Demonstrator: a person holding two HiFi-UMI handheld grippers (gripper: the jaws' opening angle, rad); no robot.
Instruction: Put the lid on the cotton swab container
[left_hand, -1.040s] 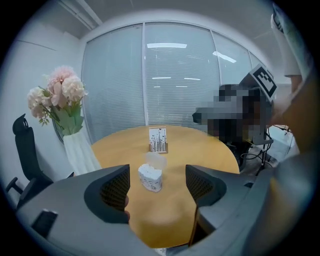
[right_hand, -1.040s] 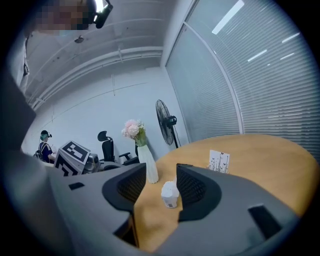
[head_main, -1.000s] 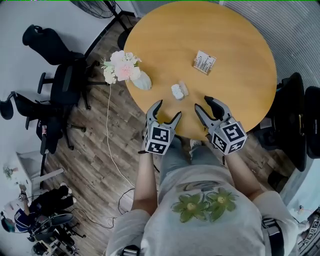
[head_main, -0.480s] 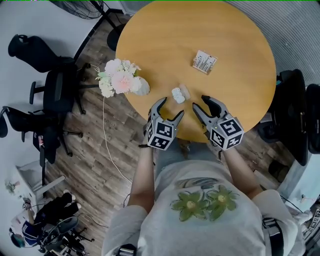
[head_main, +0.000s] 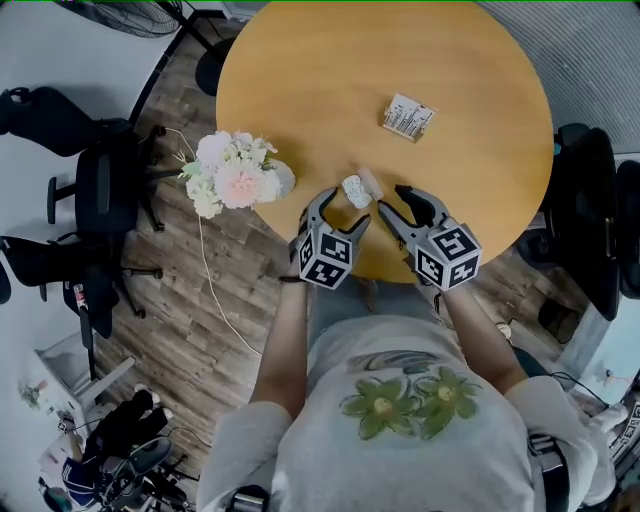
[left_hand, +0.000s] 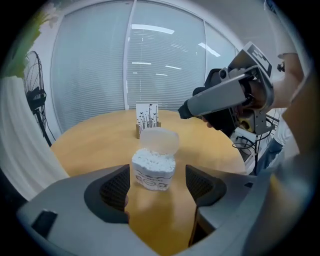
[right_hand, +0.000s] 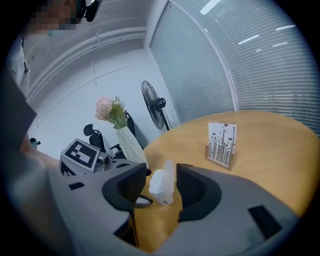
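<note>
The cotton swab container (head_main: 353, 191) stands near the round table's near edge, full of white swabs, uncovered. Its translucent lid (head_main: 371, 182) stands up at its far right side. In the left gripper view the container (left_hand: 153, 169) sits just beyond the open jaws, with the lid (left_hand: 160, 140) upright behind it. My left gripper (head_main: 338, 216) is open and empty, just short of the container. My right gripper (head_main: 397, 204) is open too, to the container's right, apart from it. In the right gripper view the container (right_hand: 159, 186) and lid (right_hand: 169, 172) show in the gap between the jaws.
A small card holder (head_main: 408, 119) stands farther out on the wooden table (head_main: 330, 90). A vase of pink and white flowers (head_main: 235, 178) is at the table's left edge. Office chairs (head_main: 95, 190) stand on the floor to the left, and another chair (head_main: 590, 215) on the right.
Both grippers have moved forward over the table edge and closer to the container. Jaws stay open. The container and lid have not moved.
</note>
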